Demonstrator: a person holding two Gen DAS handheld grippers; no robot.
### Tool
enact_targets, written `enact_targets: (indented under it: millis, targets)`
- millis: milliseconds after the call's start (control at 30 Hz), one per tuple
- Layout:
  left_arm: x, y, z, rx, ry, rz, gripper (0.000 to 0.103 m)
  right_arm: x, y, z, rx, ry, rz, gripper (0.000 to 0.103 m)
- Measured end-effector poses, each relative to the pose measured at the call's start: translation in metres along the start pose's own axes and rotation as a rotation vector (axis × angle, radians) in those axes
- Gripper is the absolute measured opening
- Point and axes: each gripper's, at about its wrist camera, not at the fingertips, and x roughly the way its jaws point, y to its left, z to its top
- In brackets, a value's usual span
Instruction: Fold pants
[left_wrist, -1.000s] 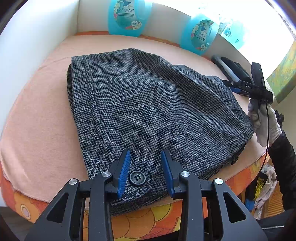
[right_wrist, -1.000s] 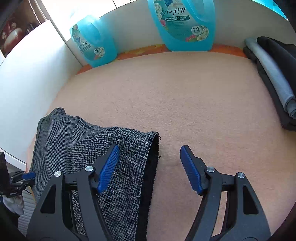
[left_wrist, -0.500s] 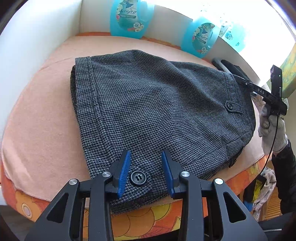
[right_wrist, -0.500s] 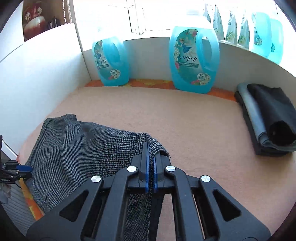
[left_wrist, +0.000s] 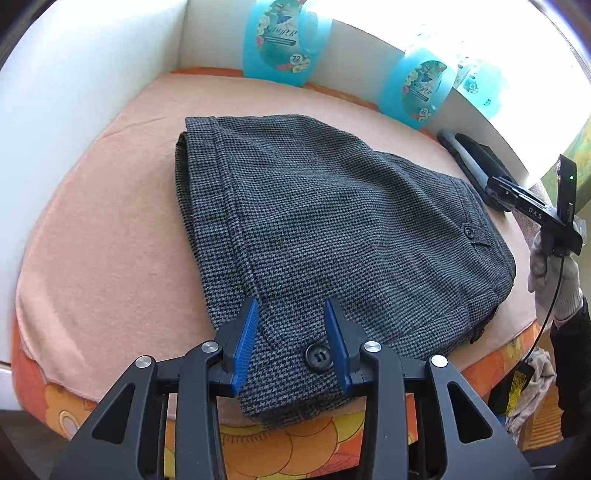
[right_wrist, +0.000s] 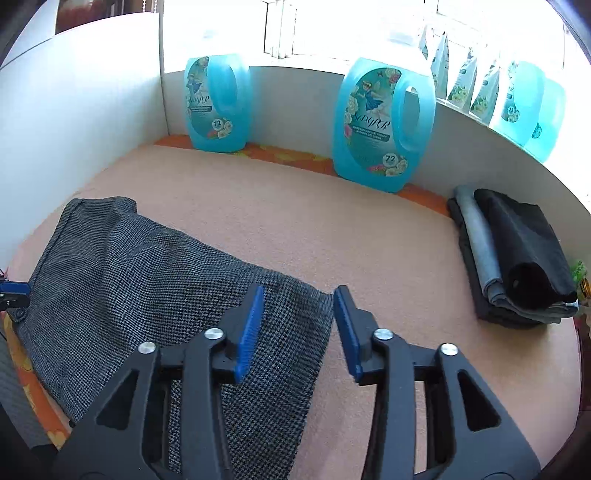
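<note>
Left claw (left_wrist: 290, 339), black with blue ribbed pads, hangs over the near corner of the grey houndstooth woven pants (left_wrist: 332, 236) with its jaws parted a little way, 1 pad on either side of a black button (left_wrist: 317, 357) at the waistband; whether those pads actually press the cloth I cannot tell, and the gap between them looks free. Right claw (right_wrist: 297, 325) has just been opening, and its jaws now stand about half apart over the far folded edge of the pants with nothing pinched between them; that edge lies flat under the gap. In the left wrist view this claw shows at the far right, held by a hand in a white glove (left_wrist: 554, 280). The pants lie as 1 compact, layered packet on the peach-coloured cloth surface (left_wrist: 110, 236), near the front edge, with a small buttoned pocket tab (left_wrist: 474, 234) facing up. Judging from that shape, the main folds are done and the last one looks freshly laid down; what seems left is at most a smoothing or a move to the stack of dark and grey folded garments (right_wrist: 517, 258) lying well apart at the right, near the 2 blue detergent bottles (right_wrist: 384, 125) at the back wall.
</note>
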Motion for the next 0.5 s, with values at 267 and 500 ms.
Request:
enact_targets:
  millis: [267, 500]
  targets:
    - [-0.018, 0.007, -0.004, -0.042, -0.022, -0.011, 0.045, -0.039, 0.065, -0.002, -0.121, -0.007, 0.245, 0.055]
    - [0.014, -0.025, 0.014, 0.049, 0.059, -0.005, 0.045, -0.023, 0.122, -0.029, -0.163, 0.12, 0.409, 0.055]
